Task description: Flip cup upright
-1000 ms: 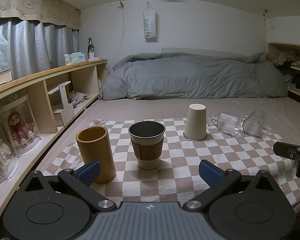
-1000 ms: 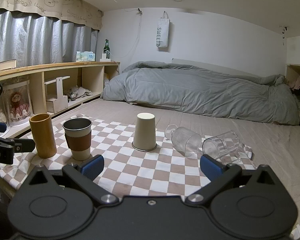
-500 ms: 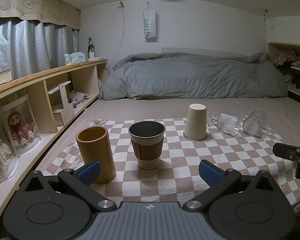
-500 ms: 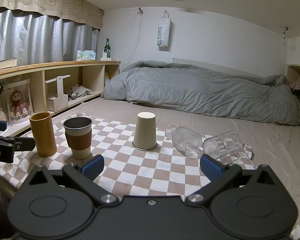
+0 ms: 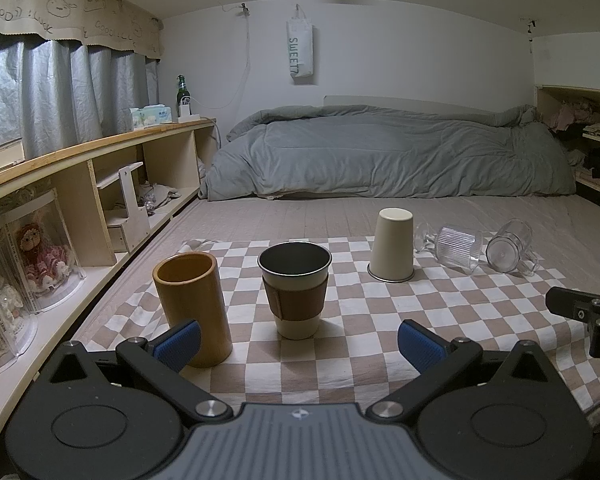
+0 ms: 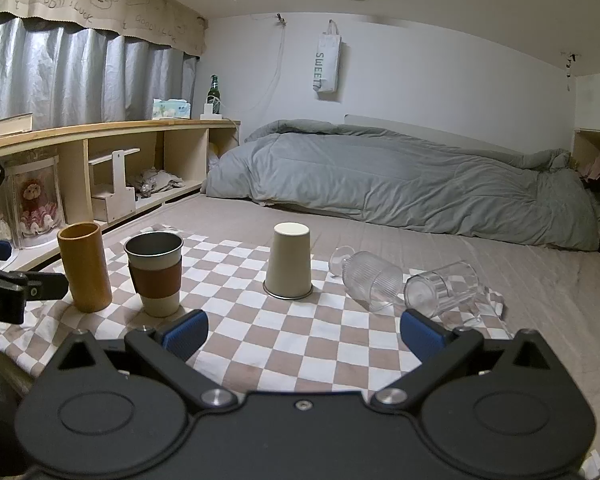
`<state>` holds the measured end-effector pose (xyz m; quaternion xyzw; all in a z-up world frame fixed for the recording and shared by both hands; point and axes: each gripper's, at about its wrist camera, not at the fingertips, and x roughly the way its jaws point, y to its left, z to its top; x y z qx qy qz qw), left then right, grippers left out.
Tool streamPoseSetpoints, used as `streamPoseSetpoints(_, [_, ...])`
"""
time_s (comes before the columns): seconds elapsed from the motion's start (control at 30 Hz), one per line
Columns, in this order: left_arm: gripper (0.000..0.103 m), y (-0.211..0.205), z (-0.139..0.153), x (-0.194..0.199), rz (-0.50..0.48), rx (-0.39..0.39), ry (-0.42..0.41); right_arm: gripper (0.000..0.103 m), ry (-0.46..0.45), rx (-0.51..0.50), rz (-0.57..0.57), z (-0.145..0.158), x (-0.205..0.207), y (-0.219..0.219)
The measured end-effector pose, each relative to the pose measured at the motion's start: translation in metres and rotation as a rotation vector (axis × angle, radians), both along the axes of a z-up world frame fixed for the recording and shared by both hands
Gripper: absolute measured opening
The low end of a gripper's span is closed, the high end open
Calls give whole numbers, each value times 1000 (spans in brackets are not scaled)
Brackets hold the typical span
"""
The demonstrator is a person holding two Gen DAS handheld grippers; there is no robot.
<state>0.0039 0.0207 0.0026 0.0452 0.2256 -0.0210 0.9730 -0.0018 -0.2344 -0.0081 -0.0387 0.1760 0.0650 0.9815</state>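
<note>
Both grippers sit level and low over the checkered cloth [image 6: 320, 344], left gripper [image 5: 300, 340] and right gripper [image 6: 304, 332] spread wide, holding nothing; the cream cup [image 6: 290, 260] stands inverted at 12 o'clock, well apart

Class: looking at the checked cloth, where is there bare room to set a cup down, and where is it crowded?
Bare: the near cloth before the cream cup, and between it and the sleeved cup. Crowded: the ribbed glass against the clear mug; the wooden cup beside the sleeved cup.
</note>
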Motion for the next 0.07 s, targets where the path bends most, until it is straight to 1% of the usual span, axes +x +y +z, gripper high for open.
streamPoseSetpoints(0.07, [103, 0, 0, 0, -1, 0, 1, 103, -1, -1, 0, 1, 0, 1])
